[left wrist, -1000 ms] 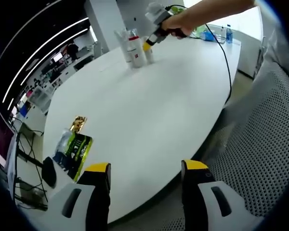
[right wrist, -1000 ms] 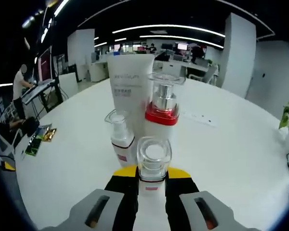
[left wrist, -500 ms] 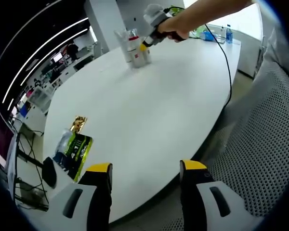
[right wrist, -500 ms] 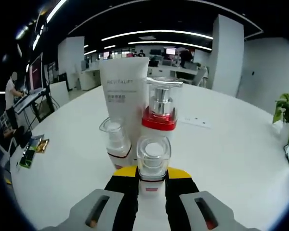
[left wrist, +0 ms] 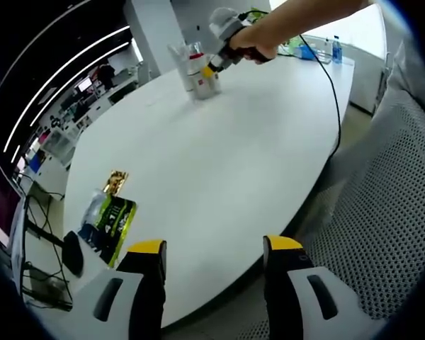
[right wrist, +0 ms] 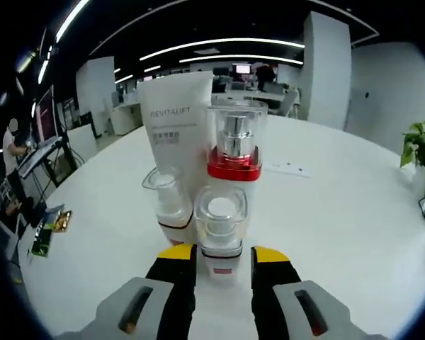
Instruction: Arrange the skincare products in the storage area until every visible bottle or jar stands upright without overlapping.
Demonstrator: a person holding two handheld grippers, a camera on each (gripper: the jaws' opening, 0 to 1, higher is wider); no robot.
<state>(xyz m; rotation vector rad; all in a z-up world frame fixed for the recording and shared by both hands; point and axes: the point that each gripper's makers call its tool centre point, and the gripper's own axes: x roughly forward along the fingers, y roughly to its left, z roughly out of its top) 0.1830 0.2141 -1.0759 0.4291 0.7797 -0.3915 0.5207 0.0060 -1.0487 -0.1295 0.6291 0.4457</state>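
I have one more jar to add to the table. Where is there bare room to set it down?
Most of the white table is bare: the broad stretch between the snack packets at its near edge and the bottle cluster. It is crowded at that cluster, where the right gripper straddles the small clear-capped bottle.

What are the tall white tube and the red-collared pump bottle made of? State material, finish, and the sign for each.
Tall white tube: likely soft plastic, matte, judging by its opaque, even white surface with printed lettering.
Red-collared pump bottle: clear glossy cap, plastic or glass, see-through to a shiny metallic-looking pump; the red collar looks like glossy plastic.
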